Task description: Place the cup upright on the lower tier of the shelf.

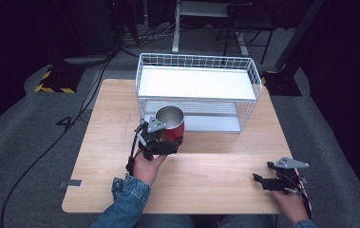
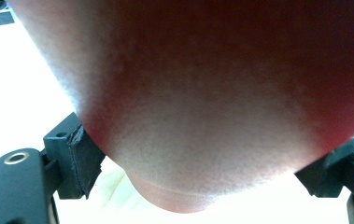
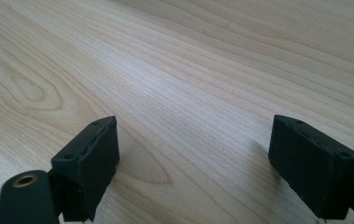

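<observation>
Two grippers are in my hands at a light wooden table (image 1: pixel 215 175). From the high view, my left gripper (image 1: pixel 161 138) sits near the table's middle, clamped on a red metal cup (image 1: pixel 171 124) with a silver inside. The cup stands upright, mouth up, just in front of a white wire basket rack (image 1: pixel 196 90) at the far side of the table; whether cup and rack touch I cannot tell. My left hand (image 1: pixel 148 164) comes in from below, palm side up under the gripper's body, with a denim sleeve (image 1: pixel 125 199) at the wrist. My right gripper (image 1: pixel 282 176) rests low near the table's right front corner, well apart from the cup, jaws pointing left across the wood.

In the left gripper view, the cup's red wall (image 2: pixel 202 93) is pressed up close and blurred. A black jaw pad bears on it at each lower side, and the cup's rounded bottom edge hangs between them above pale tabletop.

In the right gripper view, my right gripper (image 3: pixel 193 154) has its two black jaws standing wide apart with bare wood grain between them.
</observation>
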Motion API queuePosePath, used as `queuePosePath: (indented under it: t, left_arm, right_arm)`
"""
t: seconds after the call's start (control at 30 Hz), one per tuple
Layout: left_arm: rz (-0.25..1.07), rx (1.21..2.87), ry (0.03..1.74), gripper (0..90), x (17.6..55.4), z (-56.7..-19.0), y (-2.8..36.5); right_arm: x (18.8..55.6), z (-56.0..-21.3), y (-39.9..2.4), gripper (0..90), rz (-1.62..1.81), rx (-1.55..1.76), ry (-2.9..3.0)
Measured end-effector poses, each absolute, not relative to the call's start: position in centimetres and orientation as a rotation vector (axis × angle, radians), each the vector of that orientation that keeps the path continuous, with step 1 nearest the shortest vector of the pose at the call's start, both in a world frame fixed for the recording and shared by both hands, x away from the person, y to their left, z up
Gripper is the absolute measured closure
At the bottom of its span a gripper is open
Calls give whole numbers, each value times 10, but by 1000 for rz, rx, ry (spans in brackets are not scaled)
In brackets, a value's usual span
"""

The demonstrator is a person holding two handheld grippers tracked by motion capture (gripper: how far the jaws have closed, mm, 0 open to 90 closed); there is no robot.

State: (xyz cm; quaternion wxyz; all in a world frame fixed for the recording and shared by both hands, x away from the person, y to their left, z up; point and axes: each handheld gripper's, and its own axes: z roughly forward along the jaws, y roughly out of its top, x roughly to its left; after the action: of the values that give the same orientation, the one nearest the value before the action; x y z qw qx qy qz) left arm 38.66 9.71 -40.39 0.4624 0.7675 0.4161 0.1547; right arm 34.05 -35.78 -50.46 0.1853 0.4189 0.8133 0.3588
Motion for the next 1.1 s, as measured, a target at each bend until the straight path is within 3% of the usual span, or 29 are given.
queuePosePath:
  t: [0.83,1.1]
  left_arm:
    - [338,1932,1025,164,431,-429,42]
    - [418,1904,1071,164,445,-441,29]
  right_arm:
    - [340,-505,-358,166,1011,1180,2292]
    - [340,-505,-358,167,1010,1178,2291]
